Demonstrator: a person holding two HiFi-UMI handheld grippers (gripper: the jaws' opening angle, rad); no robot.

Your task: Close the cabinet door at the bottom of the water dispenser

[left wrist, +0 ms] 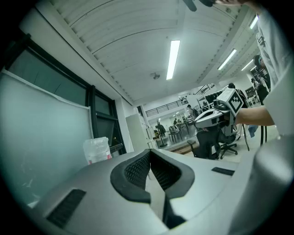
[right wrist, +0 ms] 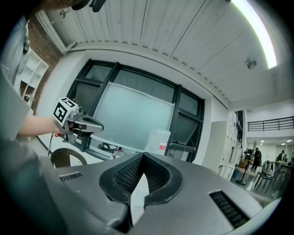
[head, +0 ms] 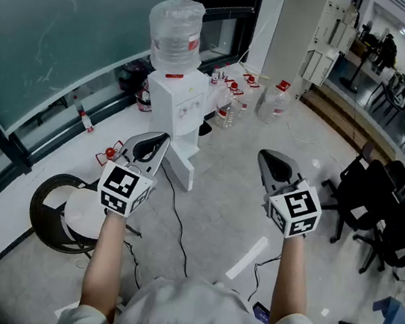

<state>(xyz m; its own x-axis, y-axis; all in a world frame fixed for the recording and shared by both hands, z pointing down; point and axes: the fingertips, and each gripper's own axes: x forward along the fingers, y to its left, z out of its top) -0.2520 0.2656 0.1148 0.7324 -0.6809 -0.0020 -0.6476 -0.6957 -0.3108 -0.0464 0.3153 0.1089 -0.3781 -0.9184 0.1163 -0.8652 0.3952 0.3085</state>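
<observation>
The cabinet door (head: 180,166) at the bottom of the water dispenser (head: 180,101) stands open, a white panel jutting from the base toward me across the floor (head: 218,205). The dispenser stands against the glass wall, with a clear water bottle (head: 175,31) upside down on top.

At the far left a round dark-framed seat (head: 67,213) sits on the floor. Just right of it I hold my left hand-held gripper (head: 163,140) about level, its nose aimed toward the dispenser's lower part. In the left gripper view its ribbed pads (left wrist: 138,167) are pressed together at the tips and pinch nothing. From the head view I cannot tell whether the nose touches the door.

Right of the dispenser several plastic jugs (head: 276,100) stand on the floor by the wall.

My right hand-held gripper (head: 264,156) hangs over bare floor, well apart from the door and tipped slightly down. In the right gripper view its tips (right wrist: 143,157) meet too, with only a narrow wedge of light lower between the pads and nothing gripped.

Black office chairs (head: 376,214) cluster at the far right.
</observation>
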